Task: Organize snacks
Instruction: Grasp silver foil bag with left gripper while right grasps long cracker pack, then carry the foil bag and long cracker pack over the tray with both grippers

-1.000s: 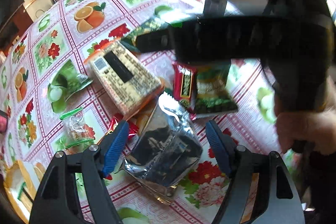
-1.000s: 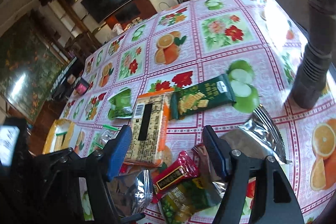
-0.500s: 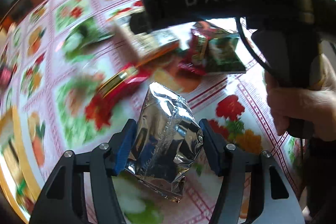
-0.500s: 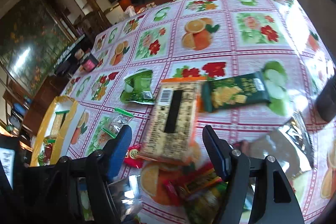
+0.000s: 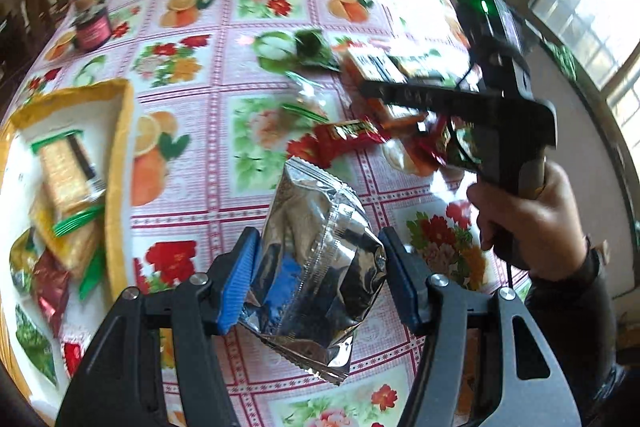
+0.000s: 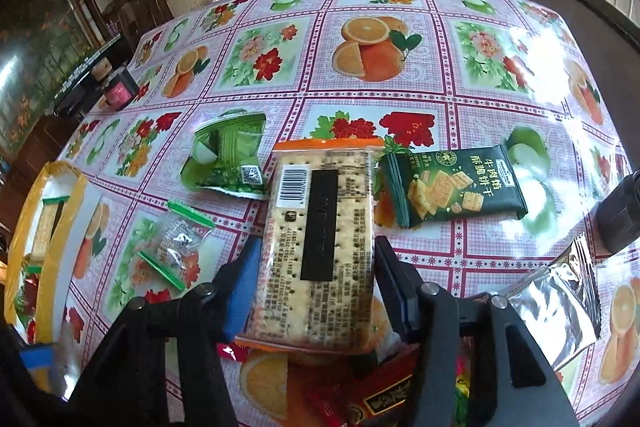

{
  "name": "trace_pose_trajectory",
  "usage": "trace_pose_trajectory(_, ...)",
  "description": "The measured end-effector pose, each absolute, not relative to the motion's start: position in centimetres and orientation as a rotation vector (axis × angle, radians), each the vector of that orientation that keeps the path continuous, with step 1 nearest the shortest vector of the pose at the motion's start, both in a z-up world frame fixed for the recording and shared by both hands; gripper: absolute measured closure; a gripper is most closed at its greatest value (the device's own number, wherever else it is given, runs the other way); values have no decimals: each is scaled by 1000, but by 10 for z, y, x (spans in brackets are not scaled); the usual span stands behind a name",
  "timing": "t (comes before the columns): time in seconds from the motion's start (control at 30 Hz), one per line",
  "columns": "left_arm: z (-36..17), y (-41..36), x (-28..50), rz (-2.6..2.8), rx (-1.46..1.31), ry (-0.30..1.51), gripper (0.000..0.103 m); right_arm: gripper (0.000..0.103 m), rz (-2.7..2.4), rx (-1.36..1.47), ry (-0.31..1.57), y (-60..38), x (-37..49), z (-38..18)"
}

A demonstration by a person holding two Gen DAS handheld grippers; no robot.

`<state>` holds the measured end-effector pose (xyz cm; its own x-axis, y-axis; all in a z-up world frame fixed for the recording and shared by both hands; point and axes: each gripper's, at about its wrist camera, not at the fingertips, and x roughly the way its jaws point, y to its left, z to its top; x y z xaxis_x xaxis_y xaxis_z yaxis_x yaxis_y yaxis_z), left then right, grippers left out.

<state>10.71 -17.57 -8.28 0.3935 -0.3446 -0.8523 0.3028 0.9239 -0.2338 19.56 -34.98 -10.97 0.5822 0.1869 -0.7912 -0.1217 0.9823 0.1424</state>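
In the left wrist view my left gripper (image 5: 316, 279) is shut on a silver foil packet (image 5: 316, 247), held off the flowered tablecloth to the right of a yellow-rimmed tray (image 5: 116, 163) that holds several snacks. In the right wrist view my right gripper (image 6: 316, 287) is closing on a clear cracker pack (image 6: 320, 227) with a barcode and a black stripe. Its pads touch both long sides of the pack, which lies on other snacks. From the left wrist view the right gripper's body (image 5: 460, 99) and the hand (image 5: 520, 219) holding it show over the snack pile.
Around the cracker pack lie a light green packet (image 6: 228, 155), a dark green biscuit pack (image 6: 452, 187), a clear bag with green stripes (image 6: 176, 251), a second silver packet (image 6: 556, 303) and a red packet (image 6: 384, 399). A pink jar (image 6: 116, 91) stands at the far left. The tray (image 6: 48, 227) is at the left edge.
My left gripper shut on the silver packet, lifted it and carried it left towards the tray. My right gripper moved over the cracker pack and its jaws narrowed around it.
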Motion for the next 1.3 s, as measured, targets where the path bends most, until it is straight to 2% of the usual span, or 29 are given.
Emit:
trace_pose_trajectory(0.73, -41, -136, 66, -239, -74, 955, 41, 50, 335, 138, 742, -323, 70, -57)
trace_pose_trajectory(1.3, -36, -81, 42, -65, -78, 902, 41, 50, 478, 136, 719, -271, 44, -46)
